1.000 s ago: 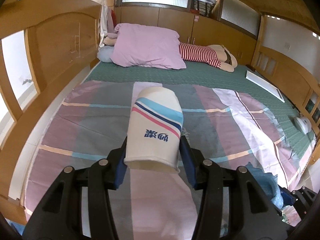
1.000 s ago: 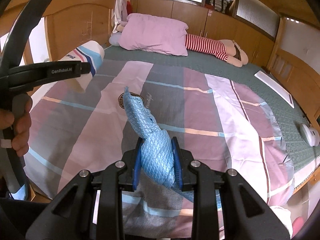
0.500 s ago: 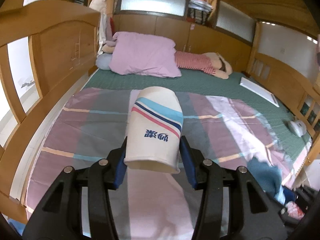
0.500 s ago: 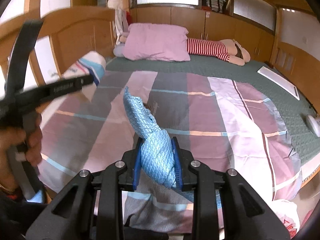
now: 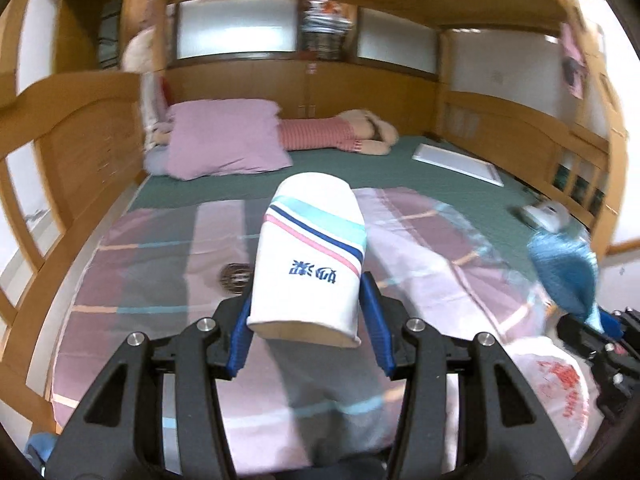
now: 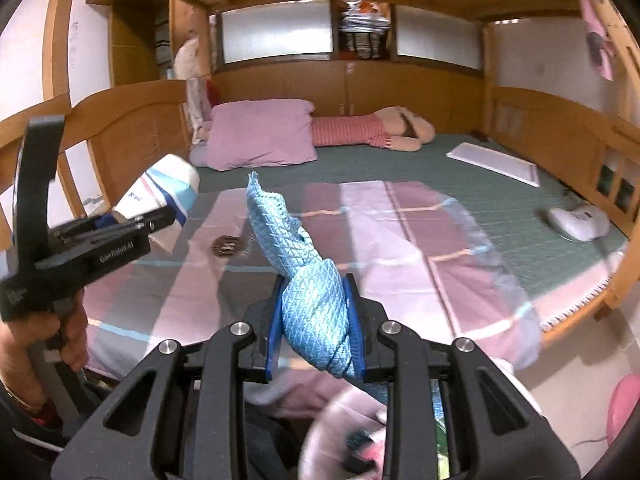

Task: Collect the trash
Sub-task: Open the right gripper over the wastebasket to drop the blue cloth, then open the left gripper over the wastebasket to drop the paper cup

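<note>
My left gripper is shut on a white paper cup with blue, teal and pink stripes, held on its side above the foot of the bed. The cup also shows in the right wrist view, at the left with the left gripper. My right gripper is shut on a crumpled light-blue wrapper, also seen in the left wrist view at the right. A white plastic bag with red print lies low at the right; it is blurred in the right wrist view.
A striped pink and grey sheet covers the green mattress. A purple pillow, a striped doll, a white board and a white device lie on the bed. Wooden rails flank it. A small round dark item lies on the sheet.
Both grippers have pulled back from the bed and lifted, keeping the cup and the blue wrapper. The white bag has come into view below them.
</note>
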